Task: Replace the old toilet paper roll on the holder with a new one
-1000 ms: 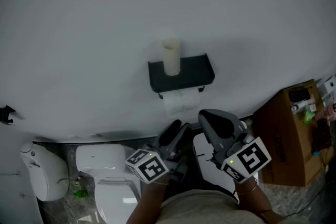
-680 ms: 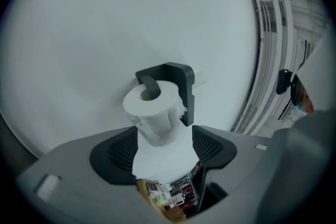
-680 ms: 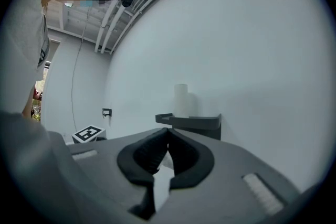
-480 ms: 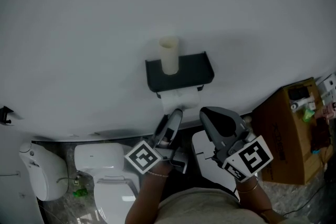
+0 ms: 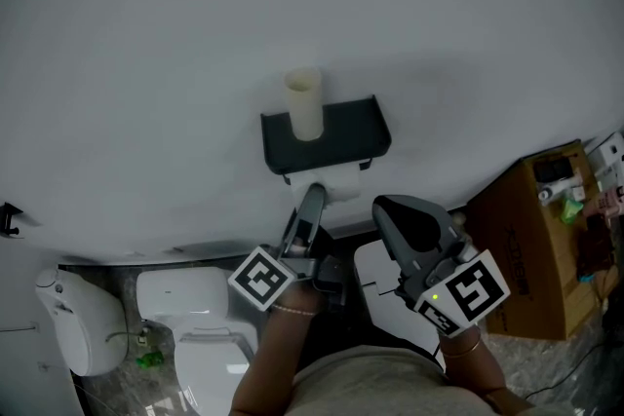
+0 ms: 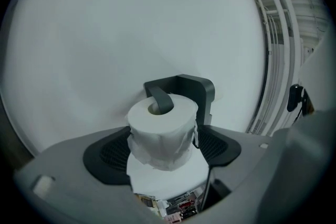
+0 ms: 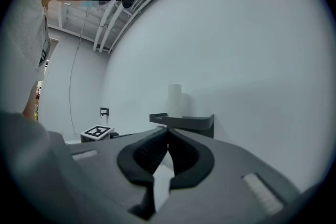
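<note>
Two claws: left claw point(image 6: 165, 140) just opening wide, toilet paper roll point(image 6: 163, 123) on holder point(image 6: 191, 86) between its jaws; right claw point(image 7: 168, 136) closed, empty.
Cube marker point(image 5: 261, 278): black-white squares.

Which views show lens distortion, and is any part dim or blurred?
Left gripper view: strong fisheye, black corners, pipes bow, toilet paper roll sharp. Right gripper view: same fisheye, same dark rim. Head view: dim, even light, the wall has a curved lower edge.

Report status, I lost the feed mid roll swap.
Left tool open, jaws just opened, roll between them on holder. Right tool shut, empty. Cardboard tube stands on shelf.
</note>
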Available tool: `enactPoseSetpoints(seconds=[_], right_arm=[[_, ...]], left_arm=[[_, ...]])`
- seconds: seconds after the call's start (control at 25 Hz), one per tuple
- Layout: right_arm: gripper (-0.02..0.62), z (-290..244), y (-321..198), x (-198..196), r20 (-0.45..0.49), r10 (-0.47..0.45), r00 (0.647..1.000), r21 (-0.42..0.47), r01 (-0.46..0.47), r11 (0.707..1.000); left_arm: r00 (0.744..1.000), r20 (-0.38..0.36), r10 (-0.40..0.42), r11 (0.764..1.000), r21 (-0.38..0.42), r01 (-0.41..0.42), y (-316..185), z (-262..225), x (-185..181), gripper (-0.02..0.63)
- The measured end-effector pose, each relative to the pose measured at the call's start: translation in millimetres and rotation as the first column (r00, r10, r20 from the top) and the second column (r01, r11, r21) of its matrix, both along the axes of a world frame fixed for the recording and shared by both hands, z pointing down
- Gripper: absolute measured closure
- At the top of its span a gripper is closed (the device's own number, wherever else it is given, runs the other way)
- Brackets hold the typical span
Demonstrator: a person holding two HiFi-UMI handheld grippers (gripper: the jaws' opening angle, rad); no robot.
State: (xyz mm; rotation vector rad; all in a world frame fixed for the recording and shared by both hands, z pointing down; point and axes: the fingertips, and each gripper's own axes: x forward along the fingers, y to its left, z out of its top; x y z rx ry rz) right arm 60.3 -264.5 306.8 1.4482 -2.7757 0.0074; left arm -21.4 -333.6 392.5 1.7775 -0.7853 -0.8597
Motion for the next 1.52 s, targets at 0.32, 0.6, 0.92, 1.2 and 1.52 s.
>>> enactPoseSetpoints(seconds=[0.32, 0.6, 0.92, 1.2, 1.52], right_arm=[[0.592, 0.3, -6.9, 10.2, 0.014, 0.014, 1.000, 0.002, -0.014, 1.000], [0.592, -0.1, -15.0, 22.3, 0.021, 0.029, 0.999, 0.003, -0.029, 1.000], [0.592, -2.9, -23.2, 27.9, 0.021, 0.028, 0.999, 0.011, -0.028, 1.000], [0.592, -2.3, -25.2, 37.7, 0.020, 0.048, 0.999, 0.007, -0.048, 0.999], [0.592, -3.3, -23.8, 43.0, 0.021, 0.068, 0.997, 0.007, -0.068, 0.998]], left_arm=[[1.000, 0.004, -0.016, 1.000, -0.004, 0.016, -11.0, -0.4, 6.6, 0.225], [1.000, 0.006, -0.014, 1.000, 0.023, 0.014, -16.7, -1.5, 16.8, 0.225], [1.000, 0.000, -0.010, 0.997, 0.072, 0.010, -20.5, -1.3, 24.9, 0.224], [0.999, -0.007, -0.047, 0.995, 0.089, 0.048, -21.3, -1.6, 27.9, 0.225], [0.999, -0.033, -0.035, 0.998, 0.059, 0.036, -21.1, -1.2, 32.0, 0.229]])
